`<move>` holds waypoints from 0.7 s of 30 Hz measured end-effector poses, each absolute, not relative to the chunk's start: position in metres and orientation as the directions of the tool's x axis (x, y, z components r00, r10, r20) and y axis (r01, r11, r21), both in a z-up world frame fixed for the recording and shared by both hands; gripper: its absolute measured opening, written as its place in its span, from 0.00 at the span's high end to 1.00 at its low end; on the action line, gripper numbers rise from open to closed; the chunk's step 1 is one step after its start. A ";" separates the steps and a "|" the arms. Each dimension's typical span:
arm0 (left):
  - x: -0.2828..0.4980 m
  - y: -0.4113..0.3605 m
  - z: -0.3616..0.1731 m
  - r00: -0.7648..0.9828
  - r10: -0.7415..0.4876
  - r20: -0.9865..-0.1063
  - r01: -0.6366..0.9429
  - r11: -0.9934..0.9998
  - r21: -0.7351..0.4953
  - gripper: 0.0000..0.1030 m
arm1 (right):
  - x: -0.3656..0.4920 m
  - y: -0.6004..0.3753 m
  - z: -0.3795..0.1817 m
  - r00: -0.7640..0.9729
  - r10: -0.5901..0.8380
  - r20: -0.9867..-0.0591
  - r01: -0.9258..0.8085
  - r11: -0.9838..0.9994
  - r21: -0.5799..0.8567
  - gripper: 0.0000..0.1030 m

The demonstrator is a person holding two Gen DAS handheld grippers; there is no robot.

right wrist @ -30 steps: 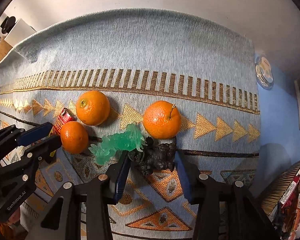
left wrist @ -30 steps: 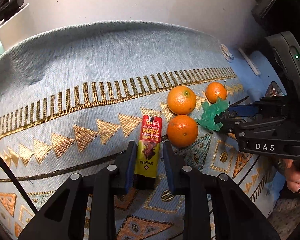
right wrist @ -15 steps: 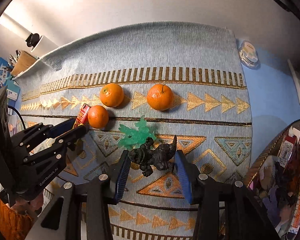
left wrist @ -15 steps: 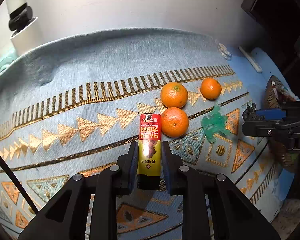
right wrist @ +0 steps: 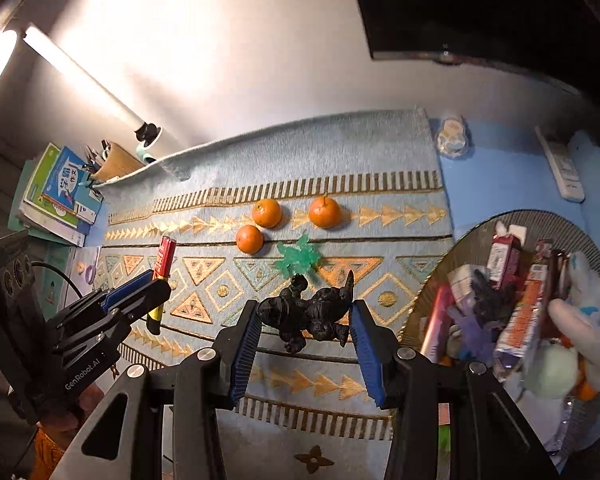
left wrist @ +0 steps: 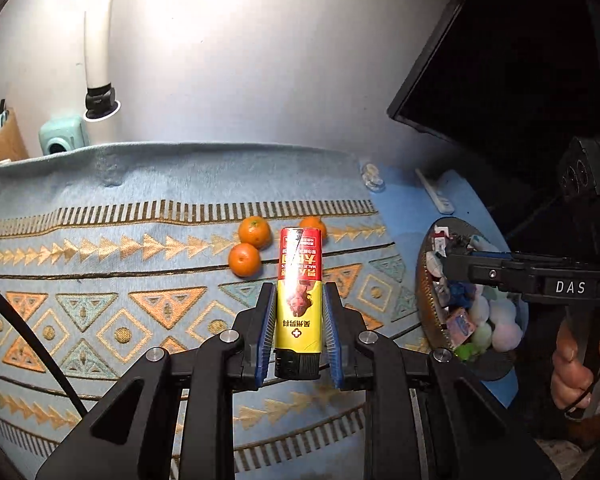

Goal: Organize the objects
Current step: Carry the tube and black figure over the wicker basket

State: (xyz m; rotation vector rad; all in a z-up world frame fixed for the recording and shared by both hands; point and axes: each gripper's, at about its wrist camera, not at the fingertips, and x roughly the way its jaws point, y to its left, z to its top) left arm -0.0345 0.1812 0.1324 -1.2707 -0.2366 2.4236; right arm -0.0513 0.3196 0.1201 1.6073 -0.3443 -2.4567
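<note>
Three oranges (right wrist: 266,213) are lying on the cloth (right wrist: 340,148); the leafy toy (right wrist: 299,256) is lying at their five o'clock; the basket (right wrist: 432,280) is sitting at three o'clock.

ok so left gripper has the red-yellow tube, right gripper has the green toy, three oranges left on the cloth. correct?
Not quite: the right gripper holds the black figurine; the right wrist view shows the green toy lying on the cloth. The left gripper has the red-yellow tube; three oranges remain.

My matte black plastic left tongs (left wrist: 298,322) and right tongs (right wrist: 306,350) carry ribbed blue pads, silver screws, white "DAS" and "GenRobot.AI" lettering.
</note>
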 end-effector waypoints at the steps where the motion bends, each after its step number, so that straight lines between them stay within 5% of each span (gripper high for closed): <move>1: -0.030 0.188 0.140 -0.523 0.420 -0.742 -0.269 -0.907 -0.324 0.81 | -0.046 0.328 0.128 -0.424 -0.271 -0.864 0.032 -0.958 0.285 0.57; 11: 0.009 0.278 0.192 -0.565 0.497 -0.659 -0.320 -0.868 -0.380 0.81 | 0.024 0.472 0.205 -0.588 -0.137 -0.797 -0.113 -0.962 0.249 0.57; 21: 0.036 0.378 0.182 -0.485 0.558 -0.673 -0.375 -0.828 -0.416 0.81 | 0.085 0.573 0.184 -0.526 -0.145 -0.838 -0.253 -0.914 0.317 0.57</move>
